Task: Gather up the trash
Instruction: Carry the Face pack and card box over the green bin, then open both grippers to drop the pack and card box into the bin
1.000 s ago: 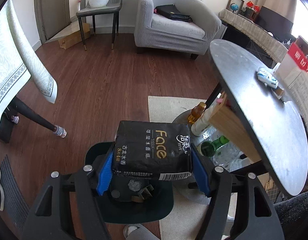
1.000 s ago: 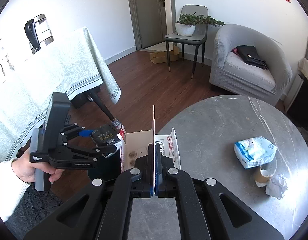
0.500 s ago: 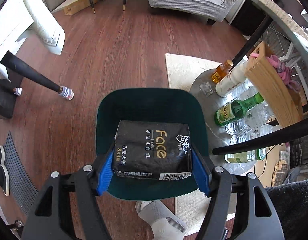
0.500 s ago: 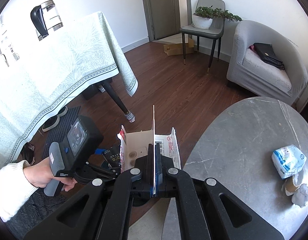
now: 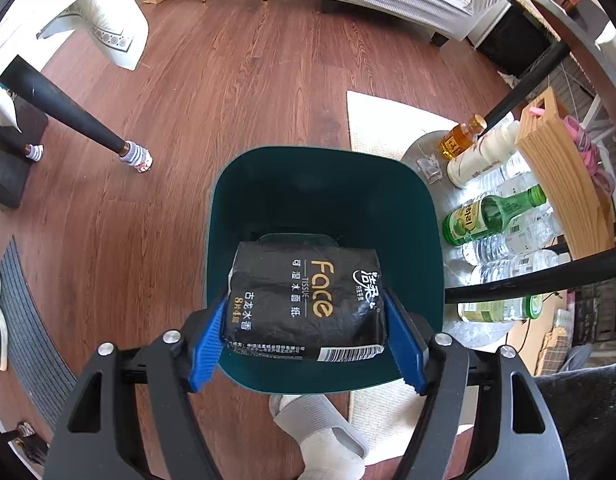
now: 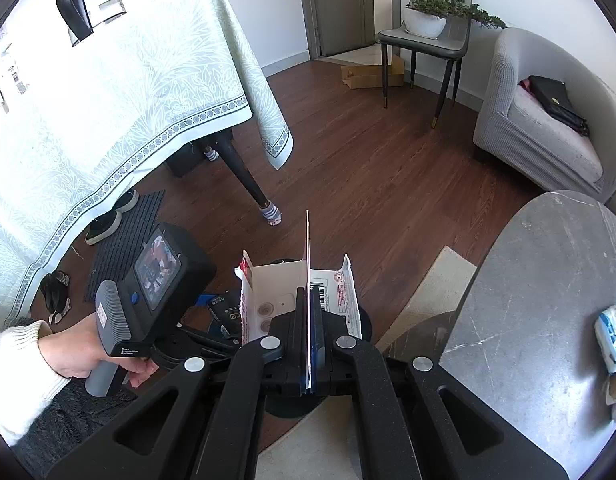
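Note:
A black "Face" tissue pack (image 5: 308, 300) hangs between the blue pads of my left gripper (image 5: 308, 320), directly over the mouth of a dark green bin (image 5: 324, 184) on the floor. The jaws are opening, and the pads still touch the pack's two ends. My right gripper (image 6: 309, 292) is shut on a flap of a white cardboard box (image 6: 276, 296), held above the floor beside the round grey table (image 6: 548, 300). In the right wrist view a hand (image 6: 80, 352) holds the left gripper low on the left. A blue-white packet (image 6: 614, 332) lies on the grey table.
Several bottles (image 5: 488, 216) and a wooden crate (image 5: 560, 168) crowd the bin's right side. A black table leg (image 5: 68, 116) slants at the left, and a slippered foot (image 5: 320, 432) stands just before the bin. The cloth-covered table (image 6: 108, 100) and grey armchair (image 6: 548, 120) border the wooden floor.
My left gripper sank and tipped down until the pack hangs over the bin's mouth, its jaws slightly wider. My right gripper carried the box leftward, away from the grey table.

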A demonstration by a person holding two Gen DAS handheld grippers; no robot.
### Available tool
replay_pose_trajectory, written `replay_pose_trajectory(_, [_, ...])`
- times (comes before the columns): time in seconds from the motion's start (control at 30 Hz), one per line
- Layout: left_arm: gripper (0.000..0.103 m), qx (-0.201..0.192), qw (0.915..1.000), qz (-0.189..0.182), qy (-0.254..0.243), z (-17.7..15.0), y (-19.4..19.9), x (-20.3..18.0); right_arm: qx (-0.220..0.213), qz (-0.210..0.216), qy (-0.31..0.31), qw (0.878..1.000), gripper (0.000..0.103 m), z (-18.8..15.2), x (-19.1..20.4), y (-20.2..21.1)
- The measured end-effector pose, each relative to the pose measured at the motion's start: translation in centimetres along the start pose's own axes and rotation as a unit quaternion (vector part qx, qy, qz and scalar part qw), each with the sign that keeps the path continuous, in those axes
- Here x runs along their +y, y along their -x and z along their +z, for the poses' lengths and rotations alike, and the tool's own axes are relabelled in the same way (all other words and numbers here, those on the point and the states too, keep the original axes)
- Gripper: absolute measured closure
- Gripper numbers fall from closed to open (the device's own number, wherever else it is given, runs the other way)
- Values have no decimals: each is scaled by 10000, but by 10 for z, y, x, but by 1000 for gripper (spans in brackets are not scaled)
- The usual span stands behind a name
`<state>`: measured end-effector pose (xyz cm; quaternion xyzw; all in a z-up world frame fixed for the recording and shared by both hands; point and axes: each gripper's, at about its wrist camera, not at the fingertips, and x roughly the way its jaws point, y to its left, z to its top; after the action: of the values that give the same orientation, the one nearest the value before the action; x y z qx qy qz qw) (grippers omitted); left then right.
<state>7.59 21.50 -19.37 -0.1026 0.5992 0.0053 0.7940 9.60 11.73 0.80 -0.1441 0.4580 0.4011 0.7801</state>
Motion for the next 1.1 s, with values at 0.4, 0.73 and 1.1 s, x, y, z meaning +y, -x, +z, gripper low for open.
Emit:
replay_pose_trajectory(0.4, [23, -288, 9994, -98, 145, 0, 18, 16, 239, -43, 63, 9997, 103, 5, 10, -26])
replay_pose_trajectory(0.73, [46, -1396, 9877, -491, 511, 6, 89, 32, 487, -127, 115, 9987, 103, 6, 17, -52])
replay_pose_trajectory(1.1, [63, -2262, 9733, -341, 197, 11, 163, 9, 1057, 56, 68, 9944, 102, -11, 22, -98])
